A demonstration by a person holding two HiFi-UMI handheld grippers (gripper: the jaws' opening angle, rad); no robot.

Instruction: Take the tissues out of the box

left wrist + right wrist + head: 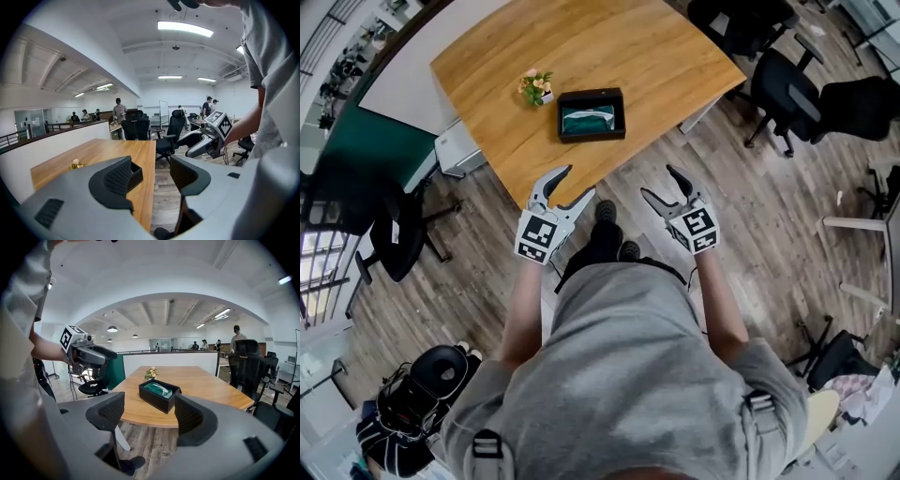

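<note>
A black tissue box [592,114] holding a green tissue pack [157,389] sits on the wooden table [637,56], near its front edge. Both grippers hover over the floor short of that edge, apart from the box. My left gripper [576,183] is open with nothing between its fingers. In the left gripper view its left jaw hides most of the box [135,172]. My right gripper [659,182] is also open and empty. The right gripper view looks straight at the box [159,395] between the jaws.
A small pot of flowers [536,87] stands left of the box. Black office chairs [787,89] stand to the table's right and another [394,234] to its left. A black bag [417,394] lies on the floor. Several people [118,110] stand far off.
</note>
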